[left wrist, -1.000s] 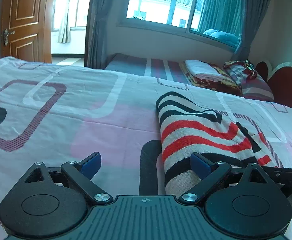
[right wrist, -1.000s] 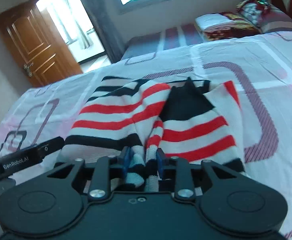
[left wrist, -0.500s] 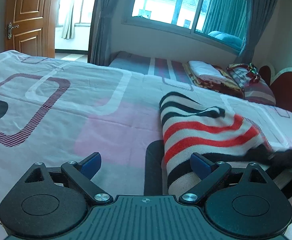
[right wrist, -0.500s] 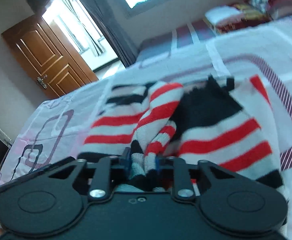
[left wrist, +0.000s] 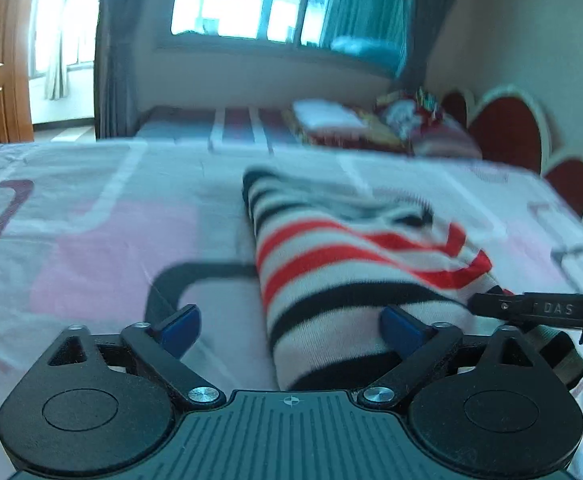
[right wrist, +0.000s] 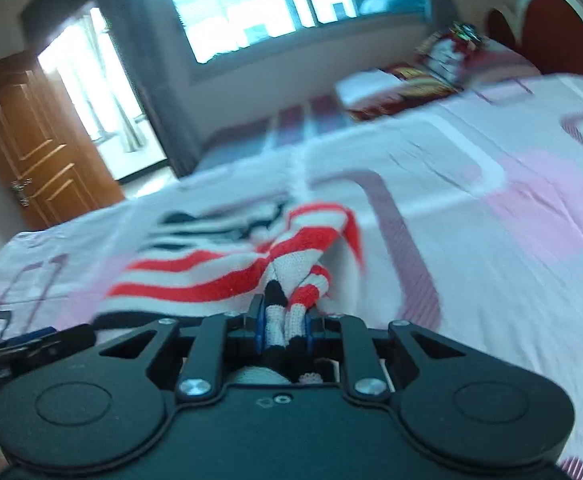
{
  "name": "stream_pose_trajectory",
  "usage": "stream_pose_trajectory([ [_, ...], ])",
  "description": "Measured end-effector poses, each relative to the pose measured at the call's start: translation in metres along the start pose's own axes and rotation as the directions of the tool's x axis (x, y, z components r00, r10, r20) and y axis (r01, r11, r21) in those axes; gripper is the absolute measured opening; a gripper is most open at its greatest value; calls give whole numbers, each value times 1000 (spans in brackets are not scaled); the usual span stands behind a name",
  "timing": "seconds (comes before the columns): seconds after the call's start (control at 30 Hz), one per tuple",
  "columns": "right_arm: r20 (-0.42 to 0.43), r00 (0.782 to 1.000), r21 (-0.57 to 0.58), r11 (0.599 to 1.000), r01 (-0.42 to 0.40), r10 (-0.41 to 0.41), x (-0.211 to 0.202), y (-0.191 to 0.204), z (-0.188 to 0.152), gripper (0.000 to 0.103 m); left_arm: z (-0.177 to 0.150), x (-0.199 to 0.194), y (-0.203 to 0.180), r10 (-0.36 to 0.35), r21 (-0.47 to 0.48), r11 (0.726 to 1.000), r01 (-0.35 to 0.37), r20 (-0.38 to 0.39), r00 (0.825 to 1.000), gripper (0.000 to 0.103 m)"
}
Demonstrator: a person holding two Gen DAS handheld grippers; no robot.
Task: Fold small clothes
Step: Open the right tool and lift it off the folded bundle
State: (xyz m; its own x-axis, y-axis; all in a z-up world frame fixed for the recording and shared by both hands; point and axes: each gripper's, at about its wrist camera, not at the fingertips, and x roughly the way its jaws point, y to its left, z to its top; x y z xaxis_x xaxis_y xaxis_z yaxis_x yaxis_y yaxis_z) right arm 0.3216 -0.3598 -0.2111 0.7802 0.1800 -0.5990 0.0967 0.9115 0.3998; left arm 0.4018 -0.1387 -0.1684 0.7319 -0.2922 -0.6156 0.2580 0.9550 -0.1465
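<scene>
A small knit garment with red, black and white stripes (left wrist: 331,264) lies on the pink patterned bed sheet (left wrist: 91,232). My left gripper (left wrist: 291,322) is open, low over the sheet; its right blue pad (left wrist: 401,326) rests against the garment's near end, the left pad on bare sheet. My right gripper (right wrist: 283,322) is shut on a bunched fold of the striped garment (right wrist: 211,276) and holds it lifted over the rest of the cloth. The right gripper's body (left wrist: 547,310) shows at the right edge of the left wrist view.
Folded blankets and a red patterned bag (left wrist: 371,124) lie at the far end of the bed. A red and white headboard (left wrist: 507,128) stands at the right. A wooden door (right wrist: 39,152), curtains and a window (left wrist: 259,4) are behind.
My right gripper has carried the pinched fold up and across to the left, so the garment's right half now lies gathered over the left. The left gripper has stayed open and tilted up slightly.
</scene>
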Motion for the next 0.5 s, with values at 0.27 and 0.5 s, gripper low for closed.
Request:
stream_pose_trajectory([
  [0.27, 31, 999, 4, 1000, 31, -31, -28, 6, 2, 32, 3, -18, 5, -10, -27, 1000, 10, -1, 1000, 103],
  [0.5, -5, 1000, -111, 994, 22, -23, -43, 31, -25, 24, -22, -8, 4, -11, 8, 1000, 12, -84, 996, 103],
])
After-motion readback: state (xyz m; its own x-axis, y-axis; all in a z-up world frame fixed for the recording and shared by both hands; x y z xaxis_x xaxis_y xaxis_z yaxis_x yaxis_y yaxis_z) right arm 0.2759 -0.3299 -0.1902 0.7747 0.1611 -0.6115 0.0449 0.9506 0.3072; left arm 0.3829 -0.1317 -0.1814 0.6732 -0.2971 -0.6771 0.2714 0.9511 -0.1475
